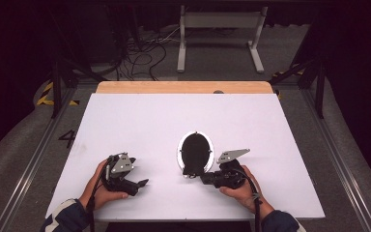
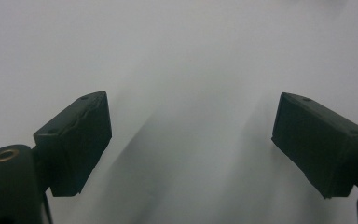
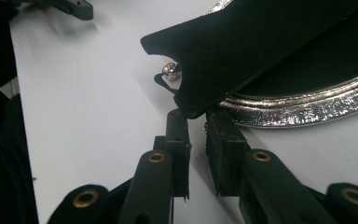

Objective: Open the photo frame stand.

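Oval mirror [image 1: 195, 152] lying flat on the white table [image 1: 140, 121], a little toward the near edge and right of centre, long axis running from near edge to far edge. Silver rim [image 3: 303, 107] around a dark centre; black flat stand [image 3: 242, 46] lifted off the back at the near end, tilted up and away. Small shiny stud [image 3: 170, 69] visible under that flap, probably a hinge or foot, too small to tell.

Right gripper [image 1: 206, 178] directly at the near end of the mirror, pointing left and slightly forward across the table, far nearer than the other. Seen along its own jaws [image 3: 196, 122]: jaws narrowed to a slim gap, tips meeting the lower edge of the black stand, which sits at or just inside the gap. Appears pinched on that edge, though some daylight remains between the pads [image 3: 221, 140]; firmness of grip not certain.

Left gripper [image 1: 142, 183] well apart from the mirror, off to its left near the near edge, resting low in the hand. Jaws spread wide, nothing between them but bare table [image 2: 186, 70].

Coming move judged to turn on the flap's edge staying between the right jaws: pulling along the mirror's long axis likely to swing the stand open or drag the mirror.
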`<state>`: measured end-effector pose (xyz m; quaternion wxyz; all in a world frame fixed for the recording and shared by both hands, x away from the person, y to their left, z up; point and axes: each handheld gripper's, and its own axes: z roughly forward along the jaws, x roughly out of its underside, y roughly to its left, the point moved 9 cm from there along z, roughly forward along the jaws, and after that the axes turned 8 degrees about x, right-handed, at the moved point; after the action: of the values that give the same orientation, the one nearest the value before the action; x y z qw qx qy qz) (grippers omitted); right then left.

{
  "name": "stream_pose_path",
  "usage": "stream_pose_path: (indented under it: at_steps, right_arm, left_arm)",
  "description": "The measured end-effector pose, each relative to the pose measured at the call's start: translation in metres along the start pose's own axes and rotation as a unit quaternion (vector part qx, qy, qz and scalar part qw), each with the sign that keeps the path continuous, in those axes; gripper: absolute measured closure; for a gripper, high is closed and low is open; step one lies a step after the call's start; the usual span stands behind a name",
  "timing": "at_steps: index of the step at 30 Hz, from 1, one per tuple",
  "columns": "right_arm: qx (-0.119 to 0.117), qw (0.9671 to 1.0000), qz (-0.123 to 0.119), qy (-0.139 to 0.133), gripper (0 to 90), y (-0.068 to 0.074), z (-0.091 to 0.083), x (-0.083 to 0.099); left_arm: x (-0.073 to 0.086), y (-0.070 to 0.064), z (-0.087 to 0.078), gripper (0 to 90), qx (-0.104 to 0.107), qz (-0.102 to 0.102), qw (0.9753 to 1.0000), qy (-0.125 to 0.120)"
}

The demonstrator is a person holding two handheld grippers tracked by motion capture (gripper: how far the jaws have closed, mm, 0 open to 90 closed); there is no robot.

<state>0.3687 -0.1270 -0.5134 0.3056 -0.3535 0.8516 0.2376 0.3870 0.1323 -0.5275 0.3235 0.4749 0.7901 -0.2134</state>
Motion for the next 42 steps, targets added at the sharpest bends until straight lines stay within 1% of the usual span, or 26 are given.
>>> stream_pose_path:
  at_steps: [2, 3, 5, 6, 8, 13, 15, 16, 17, 18, 19, 20, 22, 25, 26, 27, 30, 31, 32, 33, 35, 36, 38, 40, 41, 42]
  right_arm:
    - [-0.006, 0.9999, 0.008, -0.004, 73.2, 0.0, 0.001, -0.001]
    - [-0.015, 0.9997, 0.016, -0.006, 71.2, 0.0, 0.0, -0.002]
    - [-0.022, 0.9995, 0.022, -0.01, 70.5, 0.001, 0.001, -0.003]
    - [-0.035, 0.9989, 0.029, -0.015, 68.8, 0.001, 0.001, -0.003]
    - [-0.039, 0.9985, 0.034, -0.017, 66.7, 0.001, 0.002, -0.004]
    - [-0.067, 0.9944, 0.075, -0.031, 60.3, -0.002, 0.005, -0.007]
    - [-0.078, 0.9915, 0.098, -0.034, 60.1, -0.004, 0.005, -0.009]
    - [-0.085, 0.9892, 0.114, -0.035, 60.2, -0.005, 0.005, -0.009]
    - [-0.087, 0.9857, 0.139, -0.037, 60.7, -0.01, 0.006, -0.009]
    - [-0.087, 0.9857, 0.139, -0.037, 60.7, -0.01, 0.006, -0.009]
    - [-0.089, 0.9842, 0.149, -0.036, 60.8, -0.012, 0.006, -0.008]
    - [-0.099, 0.9808, 0.164, -0.038, 61.1, -0.013, 0.006, -0.008]
    - [-0.098, 0.9808, 0.164, -0.038, 61.2, -0.013, 0.007, -0.008]
    - [-0.109, 0.9761, 0.182, -0.045, 60.6, -0.012, 0.008, -0.01]
    - [-0.11, 0.9756, 0.184, -0.046, 60.5, -0.013, 0.009, -0.011]
    - [-0.113, 0.973, 0.196, -0.046, 60.1, -0.013, 0.01, -0.012]
    - [-0.12, 0.9692, 0.209, -0.051, 60.0, -0.012, 0.012, -0.015]
    - [-0.122, 0.9671, 0.217, -0.055, 60.0, -0.013, 0.012, -0.016]
    - [-0.122, 0.964, 0.228, -0.06, 61.1, -0.014, 0.013, -0.017]
    - [-0.121, 0.9636, 0.23, -0.062, 61.6, -0.014, 0.014, -0.018]
    - [-0.118, 0.9632, 0.233, -0.062, 62.4, -0.015, 0.015, -0.018]
    - [-0.11, 0.9655, 0.229, -0.058, 63.0, -0.015, 0.015, -0.019]
    - [-0.105, 0.9665, 0.227, -0.058, 63.6, -0.015, 0.016, -0.02]
    - [-0.1, 0.9686, 0.221, -0.056, 64.3, -0.015, 0.016, -0.02]
    - [-0.1, 0.9686, 0.221, -0.056, 64.3, -0.015, 0.016, -0.02]
    - [-0.097, 0.9699, 0.217, -0.055, 64.3, -0.015, 0.016, -0.019]
  left_arm:
    - [0.0, 0.0, 0.001, 12.5, -0.001, 0.004, 1.0, 0.003]
    - [0.001, -0.001, 0.001, 12.7, -0.003, 0.006, 1.0, 0.006]
    - [0.001, -0.002, 0.002, 13.1, -0.003, 0.01, 0.9999, 0.012]
    - [0.001, -0.002, 0.003, 13.2, -0.004, 0.012, 0.9998, 0.012]
    - [0.001, -0.002, 0.003, 13.1, -0.004, 0.013, 0.9998, 0.013]
    - [0.001, -0.002, 0.004, 12.9, -0.005, 0.014, 0.9998, 0.014]
    - [0.0, -0.003, 0.005, 12.8, -0.004, 0.014, 0.9998, 0.014]
    - [0.0, -0.003, 0.005, 13.1, -0.005, 0.014, 0.9998, 0.014]
    - [-0.002, -0.005, 0.006, 13.3, -0.003, 0.018, 0.9997, 0.015]
    - [-0.002, -0.005, 0.006, 13.1, -0.003, 0.018, 0.9997, 0.015]
    - [-0.003, -0.007, 0.007, 13.1, -0.001, 0.02, 0.9997, 0.015]
    - [-0.003, -0.008, 0.008, 13.1, 0.001, 0.021, 0.9997, 0.015]
    - [-0.006, -0.009, 0.01, 13.0, 0.004, 0.024, 0.9996, 0.015]
    - [-0.011, -0.011, 0.014, 13.1, 0.006, 0.028, 0.9995, 0.016]
    - [-0.014, -0.011, 0.015, 13.1, 0.009, 0.029, 0.9994, 0.014]
    - [-0.016, -0.012, 0.016, 13.5, 0.011, 0.03, 0.9994, 0.012]
    - [-0.023, -0.013, 0.02, 13.6, 0.019, 0.03, 0.9993, 0.008]
    - [-0.025, -0.013, 0.022, 13.8, 0.022, 0.031, 0.9993, 0.007]
    - [-0.029, -0.011, 0.026, 15.2, 0.024, 0.031, 0.9992, 0.007]
    - [-0.029, -0.011, 0.026, 16.1, 0.024, 0.031, 0.9992, 0.007]
    - [-0.036, -0.01, 0.031, 17.0, 0.032, 0.023, 0.9992, 0.006]
    - [-0.042, -0.008, 0.035, 17.3, 0.037, 0.016, 0.9992, 0.001]
    - [-0.048, -0.005, 0.04, 17.4, 0.043, 0.01, 0.999, -0.001]
    - [-0.053, -0.001, 0.046, 17.5, 0.05, -0.007, 0.9987, -0.002]
    - [-0.053, -0.001, 0.046, 17.7, 0.05, -0.007, 0.9987, -0.002]
    - [-0.056, 0.001, 0.05, 17.7, 0.054, -0.014, 0.9984, 0.0]
